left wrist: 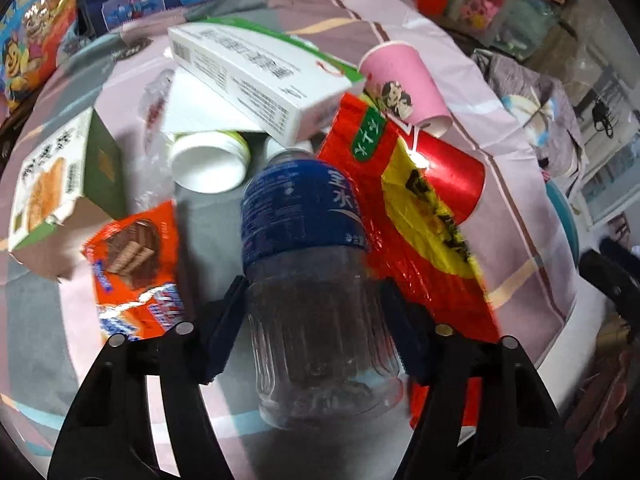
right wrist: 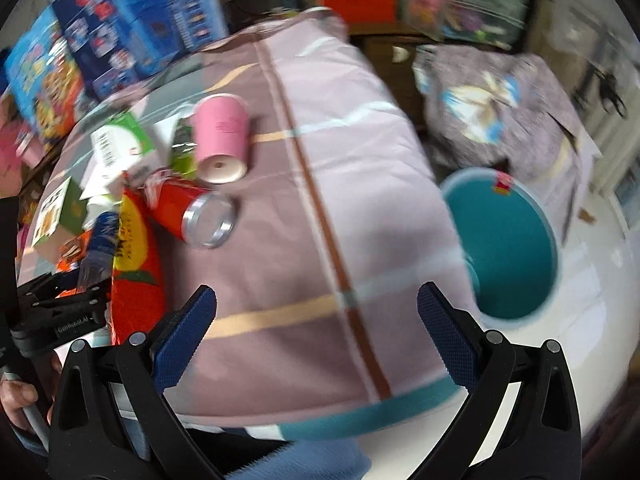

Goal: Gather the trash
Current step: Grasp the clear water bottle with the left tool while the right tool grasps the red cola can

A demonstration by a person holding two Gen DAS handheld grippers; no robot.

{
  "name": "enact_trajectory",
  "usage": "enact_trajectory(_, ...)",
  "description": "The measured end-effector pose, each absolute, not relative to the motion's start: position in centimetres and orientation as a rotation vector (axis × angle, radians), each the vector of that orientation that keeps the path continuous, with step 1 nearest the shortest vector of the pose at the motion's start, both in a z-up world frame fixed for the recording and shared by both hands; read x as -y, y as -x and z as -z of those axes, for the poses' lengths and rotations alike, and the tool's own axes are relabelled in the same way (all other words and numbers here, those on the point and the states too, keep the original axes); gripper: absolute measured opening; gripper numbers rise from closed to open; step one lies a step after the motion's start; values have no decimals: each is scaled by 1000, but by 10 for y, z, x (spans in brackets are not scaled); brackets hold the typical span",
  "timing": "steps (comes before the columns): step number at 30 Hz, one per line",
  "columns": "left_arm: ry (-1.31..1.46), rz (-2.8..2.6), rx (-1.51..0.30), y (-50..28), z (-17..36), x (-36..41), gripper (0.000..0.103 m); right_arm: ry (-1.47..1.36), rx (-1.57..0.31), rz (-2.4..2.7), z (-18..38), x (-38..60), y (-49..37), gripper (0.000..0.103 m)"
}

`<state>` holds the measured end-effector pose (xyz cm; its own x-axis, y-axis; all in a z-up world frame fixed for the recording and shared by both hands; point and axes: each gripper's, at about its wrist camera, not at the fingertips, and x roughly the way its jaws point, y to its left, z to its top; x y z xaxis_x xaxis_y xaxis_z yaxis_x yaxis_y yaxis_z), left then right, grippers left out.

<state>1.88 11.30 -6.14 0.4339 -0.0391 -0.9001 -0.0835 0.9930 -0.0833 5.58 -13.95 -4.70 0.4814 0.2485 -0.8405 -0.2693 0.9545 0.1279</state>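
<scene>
A clear plastic water bottle [left wrist: 308, 240] with a blue label lies in the trash pile, base toward the camera. My left gripper [left wrist: 314, 292] is shut on it, a blue pad against each side of its lower body. In the right wrist view the same bottle [right wrist: 102, 236] and left gripper [right wrist: 60, 304] show at the far left. My right gripper [right wrist: 317, 292] is open above bare tablecloth with nothing between its fingers. A teal bin [right wrist: 516, 248] stands on the floor to its right, beside the table.
Around the bottle lie a red and yellow snack bag [left wrist: 424, 232], a red can [right wrist: 188, 208], a pink paper cup [left wrist: 404, 84], a long white box [left wrist: 248, 76], a white cup [left wrist: 208, 160], an orange wafer packet [left wrist: 132, 264] and a green biscuit box [left wrist: 60, 184]. Stacked boxes line the far side.
</scene>
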Motion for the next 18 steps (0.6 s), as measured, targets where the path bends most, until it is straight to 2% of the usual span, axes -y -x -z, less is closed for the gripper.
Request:
enact_trajectory(4, 134, -13, -1077, -7, 46, -132, 67, 156, -1038, -388, 44, 99, -76, 92)
enact_trajectory(8, 184, 2, -1053, -3, 37, -151, 66, 306, -1073, -463, 45, 49, -100, 79)
enact_trajectory(18, 213, 58, -1084, -6, 50, -165, 66, 633, -1173, -577, 75, -22, -124, 79)
